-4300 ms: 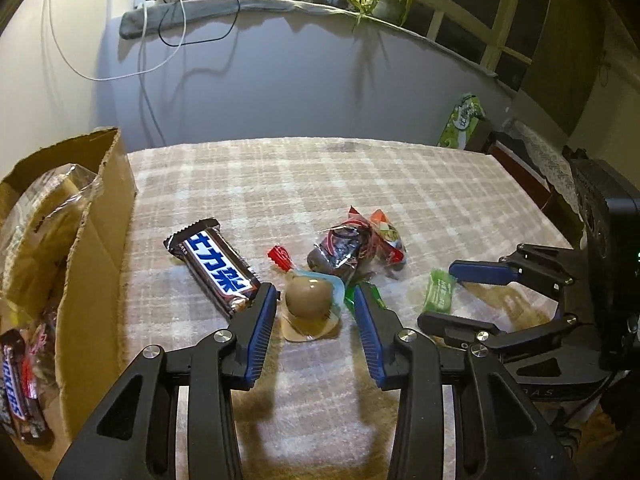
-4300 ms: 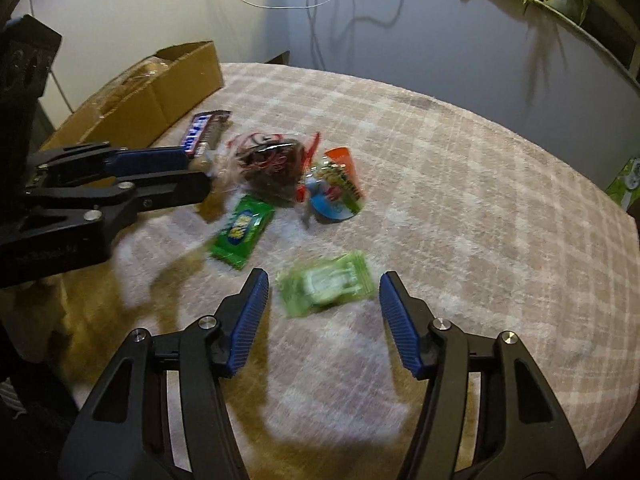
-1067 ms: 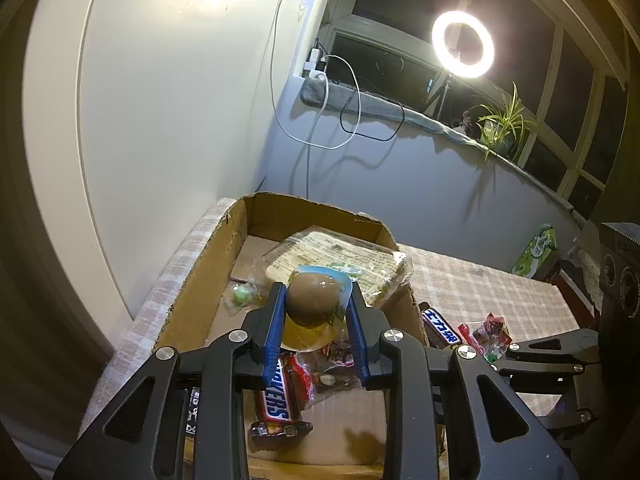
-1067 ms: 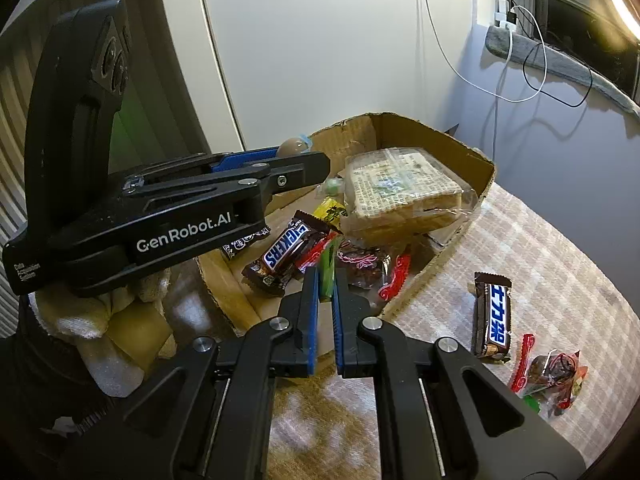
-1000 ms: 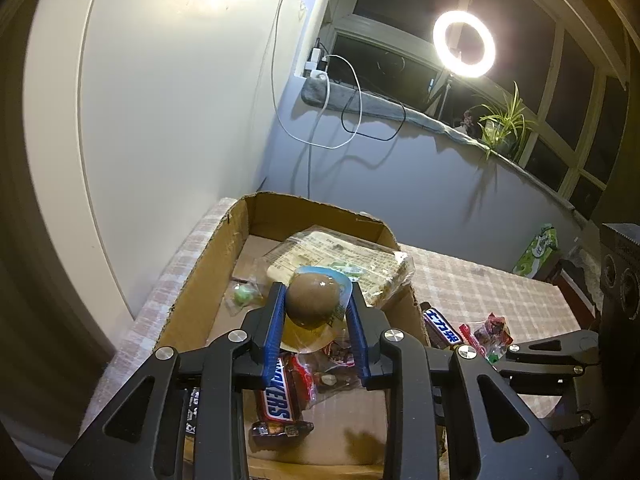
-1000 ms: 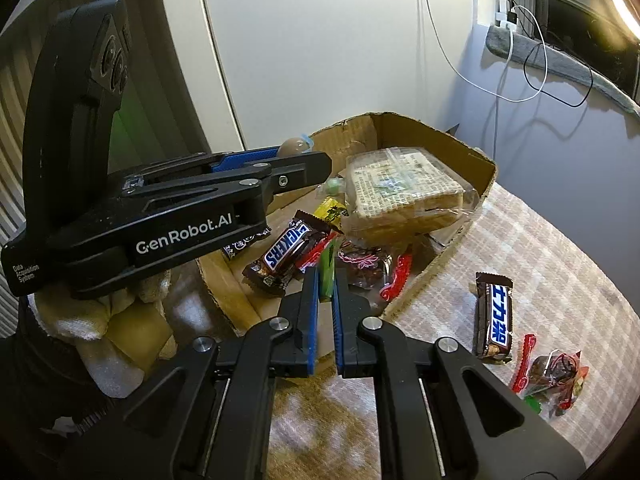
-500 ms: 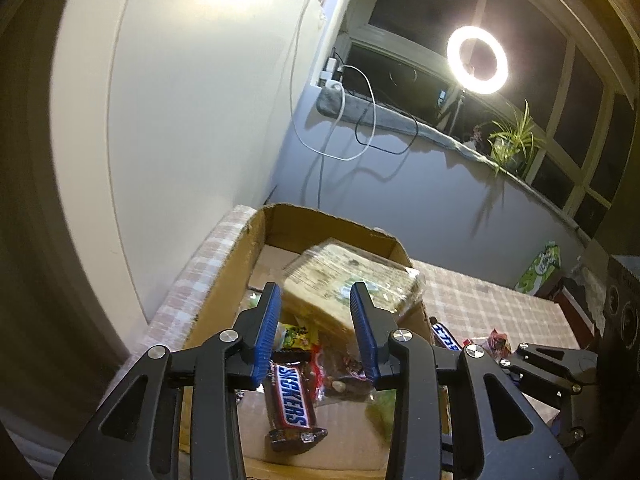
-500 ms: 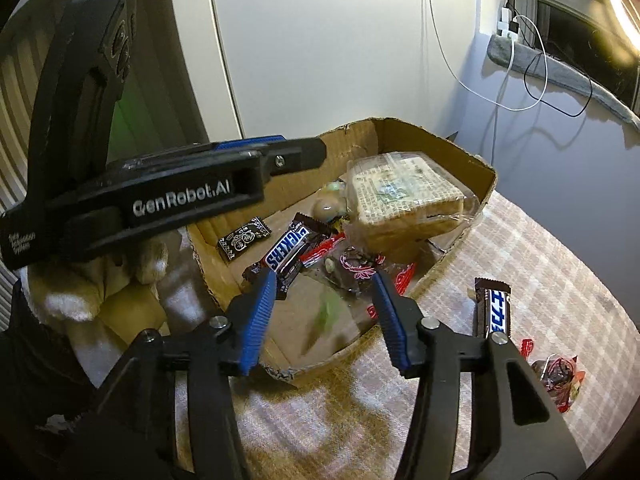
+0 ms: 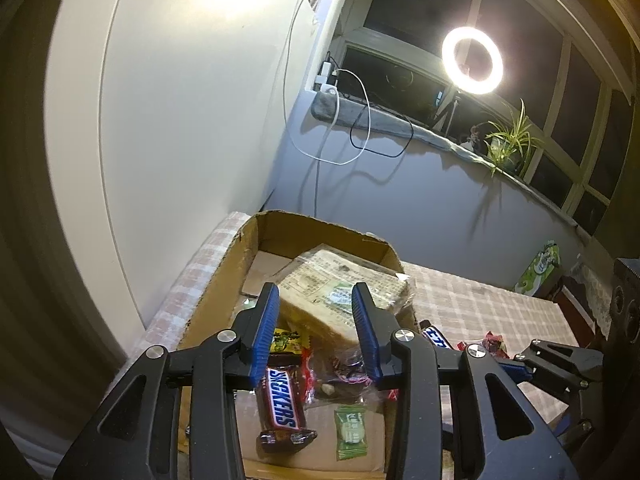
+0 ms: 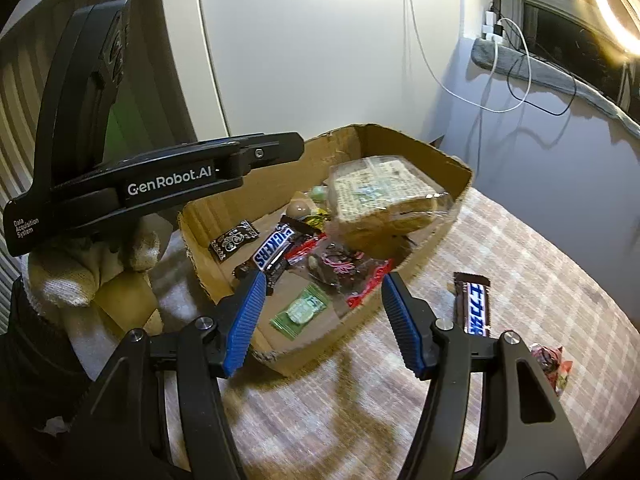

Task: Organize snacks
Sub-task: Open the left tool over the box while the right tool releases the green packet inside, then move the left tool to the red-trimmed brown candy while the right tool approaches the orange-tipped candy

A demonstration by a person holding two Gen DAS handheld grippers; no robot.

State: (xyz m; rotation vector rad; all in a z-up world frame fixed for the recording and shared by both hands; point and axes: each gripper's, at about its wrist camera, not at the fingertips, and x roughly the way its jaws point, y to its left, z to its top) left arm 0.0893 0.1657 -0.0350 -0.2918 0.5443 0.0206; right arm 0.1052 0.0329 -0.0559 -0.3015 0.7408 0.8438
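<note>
Two risks stood out in the left wrist view: the left gripper (image 9: 316, 334), its jaws opening and empty, hung over the cardboard box (image 9: 218, 296), and a careless drop could snag the Snickers bar (image 9: 282, 402) just below. The green candy (image 9: 352, 432) lay by the box's near right corner.

In the right wrist view, the right gripper (image 10: 322, 320), jaws opening and empty, framed that candy (image 10: 302, 310) at the box's near edge; the blue bar (image 10: 476, 304) on the tablecloth (image 10: 520, 248) waited outside, likely next.

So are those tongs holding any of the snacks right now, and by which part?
Nothing is held. Both the left tongs and the right tongs are opening with nothing between them, above the cardboard box.
</note>
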